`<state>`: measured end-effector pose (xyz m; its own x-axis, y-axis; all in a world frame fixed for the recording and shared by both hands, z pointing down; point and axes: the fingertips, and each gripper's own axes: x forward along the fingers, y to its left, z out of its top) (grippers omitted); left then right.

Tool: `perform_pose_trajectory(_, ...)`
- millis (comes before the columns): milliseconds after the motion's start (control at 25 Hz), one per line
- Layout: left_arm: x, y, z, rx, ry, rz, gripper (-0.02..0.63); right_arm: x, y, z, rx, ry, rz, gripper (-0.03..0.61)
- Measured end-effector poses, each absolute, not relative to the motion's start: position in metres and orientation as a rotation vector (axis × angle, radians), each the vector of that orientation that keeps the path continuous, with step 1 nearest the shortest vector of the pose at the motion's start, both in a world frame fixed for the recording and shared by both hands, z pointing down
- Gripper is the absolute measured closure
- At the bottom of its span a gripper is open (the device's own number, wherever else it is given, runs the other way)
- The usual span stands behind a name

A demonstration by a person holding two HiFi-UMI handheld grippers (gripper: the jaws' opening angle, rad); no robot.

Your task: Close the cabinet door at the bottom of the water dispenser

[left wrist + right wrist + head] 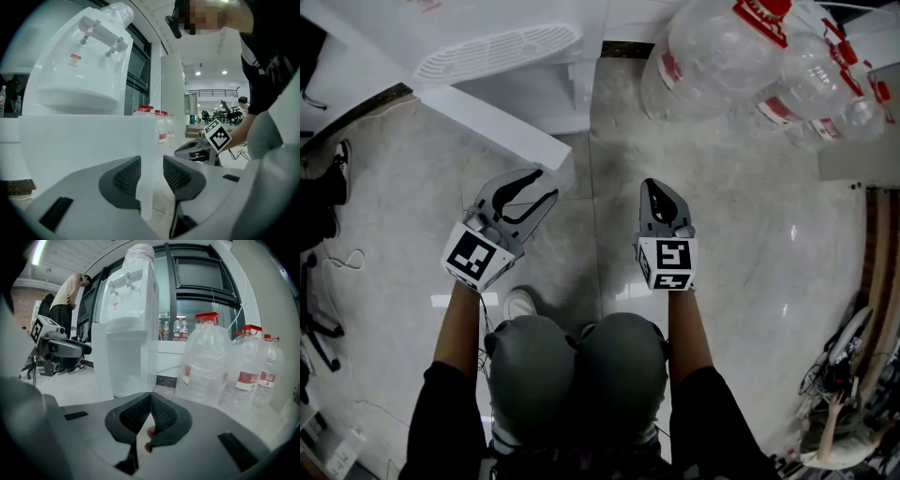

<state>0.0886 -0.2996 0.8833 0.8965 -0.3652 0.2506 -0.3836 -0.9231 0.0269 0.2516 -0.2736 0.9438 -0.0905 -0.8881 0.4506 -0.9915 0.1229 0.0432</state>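
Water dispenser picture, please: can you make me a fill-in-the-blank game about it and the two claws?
The cabinet door under the water dispenser stands ___.
The left claw has its jaws ___.
The right claw is ___.
The big water bottles wear ___ caps.
Missing words: open; apart; shut; red.

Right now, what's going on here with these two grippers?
A person holding a gripper in each hand faces a white water dispenser whose bottom cabinet door stands swung open. The left gripper, jaws open, is at the door's free edge, unclamped. The right gripper is shut and empty, beside it, nearer the big water bottles. The door isn't closed yet.
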Motion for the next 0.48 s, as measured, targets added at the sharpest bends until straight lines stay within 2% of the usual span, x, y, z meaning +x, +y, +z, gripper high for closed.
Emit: perform_pose_trajectory(480,0.137,-0.374,0.902,3.079,-0.552,0.408,0.453,0.276,-0.275,0.960,1.862,-1.982,0.377,0.566)
